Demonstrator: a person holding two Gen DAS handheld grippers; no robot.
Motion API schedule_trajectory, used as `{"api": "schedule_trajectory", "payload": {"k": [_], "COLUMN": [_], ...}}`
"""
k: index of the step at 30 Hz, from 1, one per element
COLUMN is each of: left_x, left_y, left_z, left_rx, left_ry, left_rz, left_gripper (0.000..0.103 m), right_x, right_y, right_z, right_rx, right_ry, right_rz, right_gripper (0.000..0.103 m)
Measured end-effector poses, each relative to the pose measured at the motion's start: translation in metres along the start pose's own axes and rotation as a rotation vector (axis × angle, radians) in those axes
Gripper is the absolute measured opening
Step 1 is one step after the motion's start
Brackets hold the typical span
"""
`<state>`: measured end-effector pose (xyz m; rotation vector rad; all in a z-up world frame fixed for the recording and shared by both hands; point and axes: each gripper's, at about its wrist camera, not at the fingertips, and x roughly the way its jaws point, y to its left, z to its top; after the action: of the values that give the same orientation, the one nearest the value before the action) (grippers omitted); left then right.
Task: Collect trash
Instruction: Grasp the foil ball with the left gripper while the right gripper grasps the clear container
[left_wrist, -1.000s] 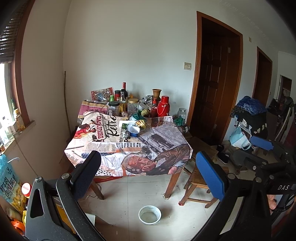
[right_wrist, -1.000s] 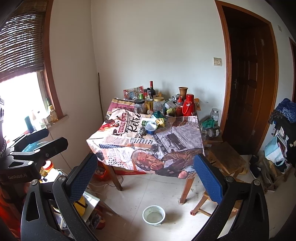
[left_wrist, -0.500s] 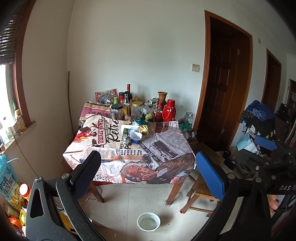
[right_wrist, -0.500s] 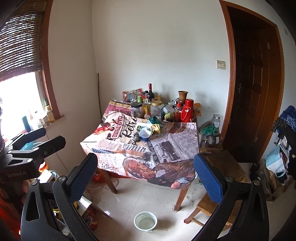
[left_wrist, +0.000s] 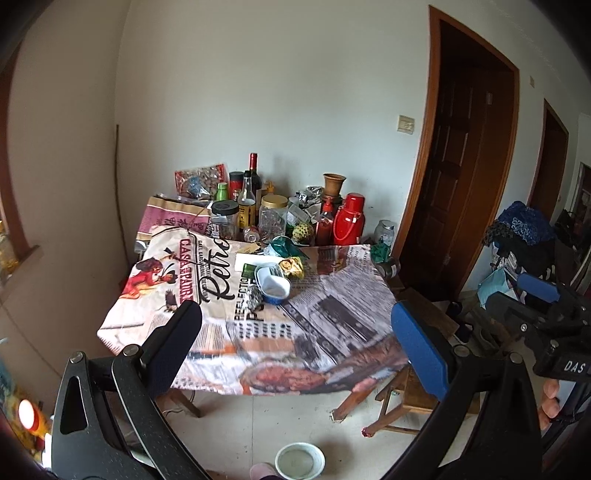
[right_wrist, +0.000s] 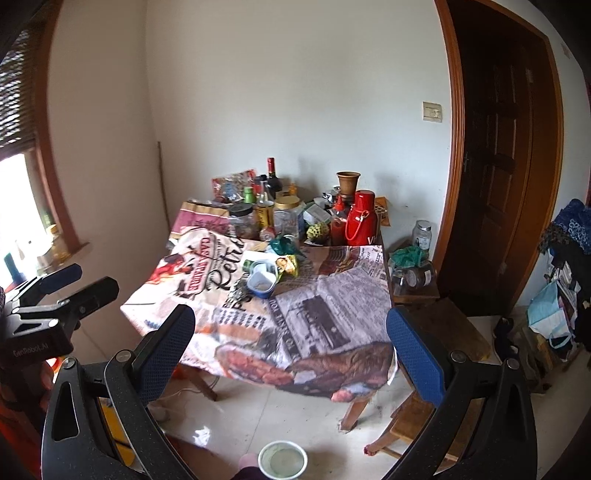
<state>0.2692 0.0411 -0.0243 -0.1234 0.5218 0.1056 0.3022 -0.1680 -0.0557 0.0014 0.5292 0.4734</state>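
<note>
Trash lies mid-table on the printed cloth (left_wrist: 332, 295): a blue plastic tray (left_wrist: 273, 286), a crumpled foil ball (left_wrist: 253, 297), a yellow-green wrapper (left_wrist: 291, 267) and a green wrapper (left_wrist: 284, 245). The right wrist view shows the same tray (right_wrist: 262, 282) and yellow-green wrapper (right_wrist: 288, 264). My left gripper (left_wrist: 295, 332) is open and holds nothing, short of the table's near edge. My right gripper (right_wrist: 290, 343) is open too, at about the same distance. Each gripper also shows at the edge of the other's view, the right gripper (left_wrist: 521, 293) and the left gripper (right_wrist: 92, 280).
Bottles, jars and a red thermos (left_wrist: 349, 219) crowd the table's back edge by the wall. A white bowl (left_wrist: 301, 459) sits on the floor in front. A wooden stool (left_wrist: 413, 391) stands at the table's right corner, with dark doors and piled clutter beyond.
Both grippers have moved forward toward the table, which now looks larger and nearer. Their jaws stay equally wide apart, and nothing on the table has moved.
</note>
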Motion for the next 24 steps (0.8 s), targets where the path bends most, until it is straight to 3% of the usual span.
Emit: {"api": "schedule_trajectory", "payload": {"k": [10,12,15,18,21,24], "left_x": [0.122,0.144,0.177,0.214,0.242,0.272], "left_y": [0.08,0.093,0.109,0.123,0.13,0.132], "left_z": [0.066,0.066,0.065,0.057,0.047,0.032], "left_rx": [0.038,0.034,0.005,-0.029,-0.034,-0.039], "left_ry": [0.082,0.098,0.15,0.233,0.282,0.371], "left_rz": [0.007,0.001,0.003,-0.001,0.029,0.042], "left_gripper": [0.103,0.103,0.093,0.089,0.078,0.076], "right_x": [0.115,0.138,0.176,0.214,0.249,0.291], "right_y": [0.025,0.027,0.027,0.025,0.021,0.018], "right_z": [0.051,0.053,0.055,0.052,0.045,0.035], "right_rx": [0.063,0.074,0.089,0.099,0.103,0.106], "right_ry": [0.061,0.083,0.144,0.214,0.284,0.363], "right_rz": [-0.058,-0.062,-0.07,-0.06,-0.056,-0.049], "right_gripper": [0.103,0.103,0.103,0.103,0.103,0.103]}}
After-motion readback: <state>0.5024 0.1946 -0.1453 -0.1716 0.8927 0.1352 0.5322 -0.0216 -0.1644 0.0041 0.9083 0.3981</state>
